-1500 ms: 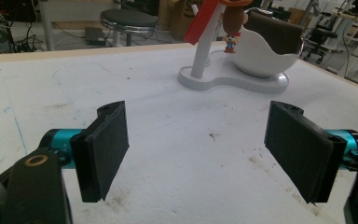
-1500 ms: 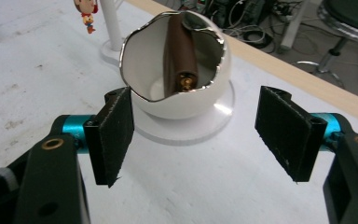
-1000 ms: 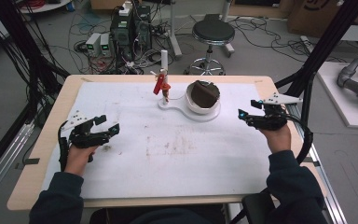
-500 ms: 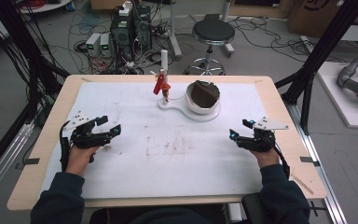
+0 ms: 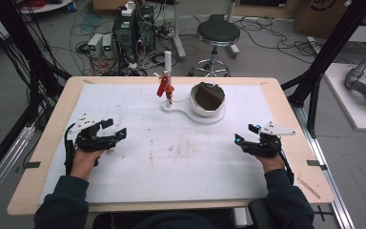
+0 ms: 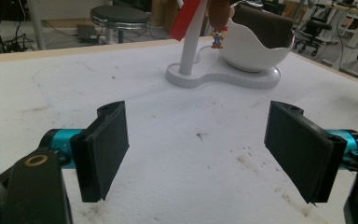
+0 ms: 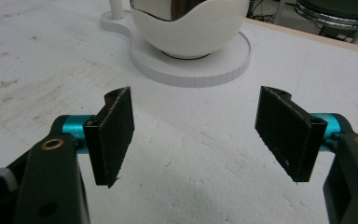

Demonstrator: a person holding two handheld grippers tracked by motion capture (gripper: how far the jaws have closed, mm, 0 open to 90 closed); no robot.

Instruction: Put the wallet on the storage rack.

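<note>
- Two grippers rest low over the white sheet (image 5: 138,191), both on the person's side of the white stand (image 5: 193,107) and well apart from it: the left gripper (image 5: 116,130) out to its left, the right gripper (image 5: 246,136) out to its right.
- Left gripper: jaws spread wide, nothing between them but bare stained sheet, as the left gripper view shows.
- Right gripper: its jaws have just been opening and now stand wide apart, with nothing between them; the right gripper view looks straight at the stand's round end.
- Step in hand, as I judge it: a ready pose before any reach. Neither tool touches or holds anything.
- Next move would likely call for one gripper to travel forward to the stand, jaws kept wide, and line up on either the hanging piece or the bowl before closing.
- White bowl (image 7: 191,23) sits on the stand's round end, its rim wavy like a cracked shell, with something dark brown inside (image 5: 208,95).
- At the stand's other end a thin white post (image 6: 191,44) rises upright; a red tag (image 5: 162,88) and a small figure (image 6: 219,35) hang beside it, just left of the bowl.
</note>
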